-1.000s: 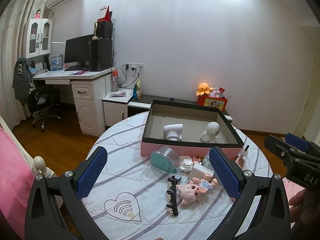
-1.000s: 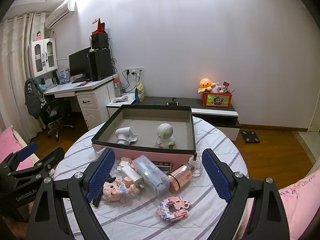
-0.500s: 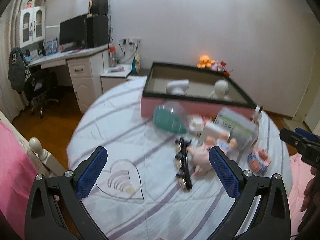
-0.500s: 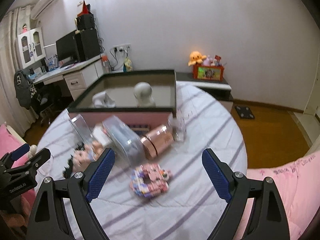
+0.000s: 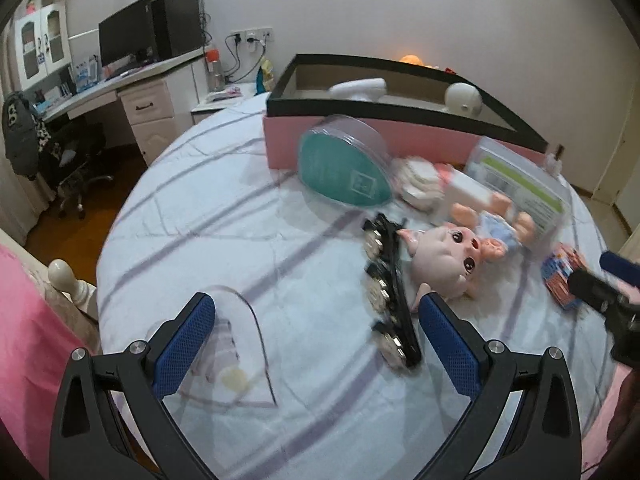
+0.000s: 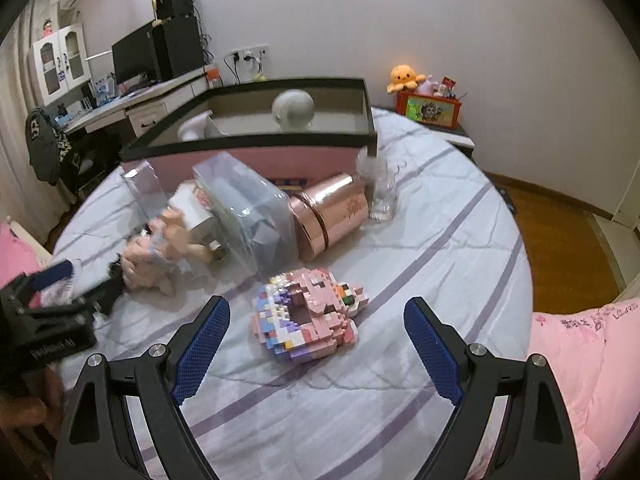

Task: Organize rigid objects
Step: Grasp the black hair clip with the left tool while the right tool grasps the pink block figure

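Dropping closer to the bench (image 5: 224,208) than a second ago, both grippers hang empty, fingers apart: the right gripper (image 6: 316,344) brackets the brick model (image 6: 306,316), while the hair clip (image 5: 390,292) lies just inside the left gripper (image 5: 318,344)'s right finger, so pickups look imminent.

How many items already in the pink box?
2 visible in the pink box: a white handled device at its left, a white round-headed gadget mid-back. The near wall may hide others.
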